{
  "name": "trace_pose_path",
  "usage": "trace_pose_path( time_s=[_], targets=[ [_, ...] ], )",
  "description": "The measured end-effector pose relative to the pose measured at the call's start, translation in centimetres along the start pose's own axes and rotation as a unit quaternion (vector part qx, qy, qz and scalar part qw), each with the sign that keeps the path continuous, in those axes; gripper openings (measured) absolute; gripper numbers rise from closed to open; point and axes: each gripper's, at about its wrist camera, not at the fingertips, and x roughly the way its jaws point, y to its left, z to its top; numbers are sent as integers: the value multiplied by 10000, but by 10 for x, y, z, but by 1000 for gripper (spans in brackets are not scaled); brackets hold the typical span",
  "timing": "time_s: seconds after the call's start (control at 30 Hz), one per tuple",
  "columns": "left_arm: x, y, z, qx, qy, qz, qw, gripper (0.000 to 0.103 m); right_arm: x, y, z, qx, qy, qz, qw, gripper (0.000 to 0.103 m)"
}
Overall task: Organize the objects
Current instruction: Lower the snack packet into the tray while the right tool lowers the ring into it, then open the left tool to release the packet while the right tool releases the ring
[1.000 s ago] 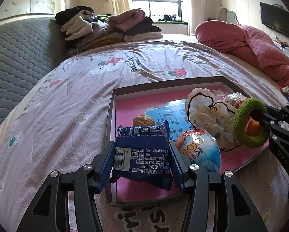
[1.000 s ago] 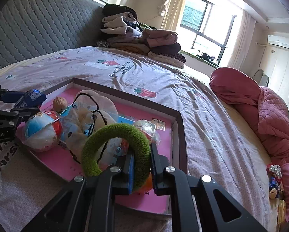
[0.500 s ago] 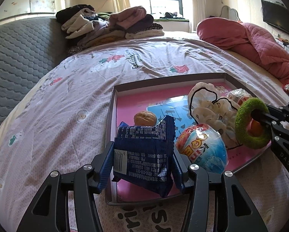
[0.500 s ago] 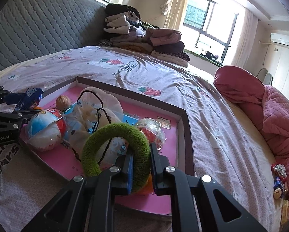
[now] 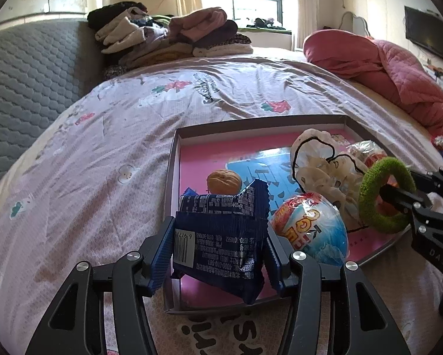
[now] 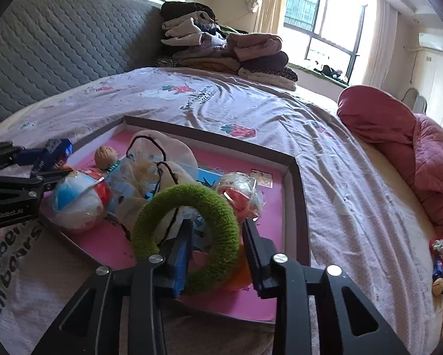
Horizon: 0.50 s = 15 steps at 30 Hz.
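The right claw is opening around the soft, light fuzzy green ring, apparently released; the left claw pinches the crinkly blue snack packet by its sides.

A bed carries a tray, folded clothes and a quilt.

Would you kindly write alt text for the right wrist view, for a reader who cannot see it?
The right tool is opening around a fuzzy green ring, over a pink-lined tray on a bed. The tray holds a walnut, a red-and-blue ball and a crumpled printed bag. At left, the left tool holds a blue snack packet.
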Motion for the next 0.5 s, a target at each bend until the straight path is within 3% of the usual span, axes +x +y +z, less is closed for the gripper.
trace_pose_path(
  time_s=[0.5],
  targets=[
    [-13,3,7,-77,-189,-140,9997,62,-14,-17,9,421,-113,72,9990,40]
  ],
)
